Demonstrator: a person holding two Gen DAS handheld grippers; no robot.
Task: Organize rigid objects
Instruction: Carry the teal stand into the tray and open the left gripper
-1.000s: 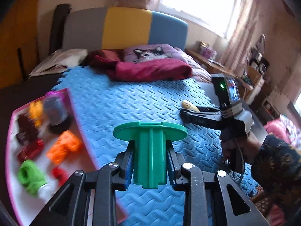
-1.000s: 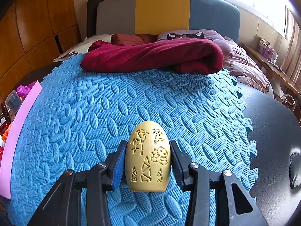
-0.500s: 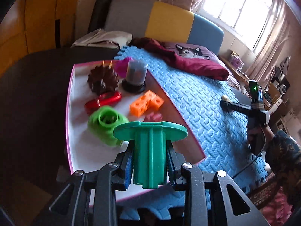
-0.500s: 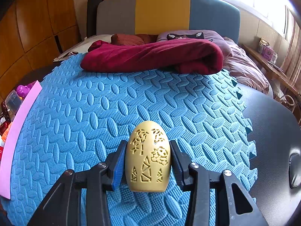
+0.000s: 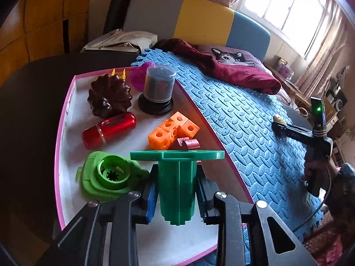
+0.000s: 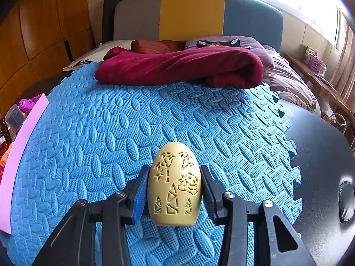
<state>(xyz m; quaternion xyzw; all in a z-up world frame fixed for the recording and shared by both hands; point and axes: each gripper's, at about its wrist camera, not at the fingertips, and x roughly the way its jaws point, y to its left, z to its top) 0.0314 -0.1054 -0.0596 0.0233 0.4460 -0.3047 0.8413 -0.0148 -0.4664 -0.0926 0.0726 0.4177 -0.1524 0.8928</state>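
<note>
Now the left gripper [image 5: 176, 196], clamping the green flanged spool [image 5: 176, 178], should lower it onto bare tray [image 5: 66, 119] floor; the right gripper [image 6: 174, 194] grips the carved egg [image 6: 175, 182].

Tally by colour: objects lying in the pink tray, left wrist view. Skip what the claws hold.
Green: 1, the green round part
Red: 2, the red cylinder and the small red hook piece
Orange: 1, the orange cube block
Brown: 1, the brown ridged shell
Magenta: 1, the magenta ball
Grey and black: 1, the grey jar
Yellow: 1, the yellow piece, mostly hidden
Total: 8
</note>
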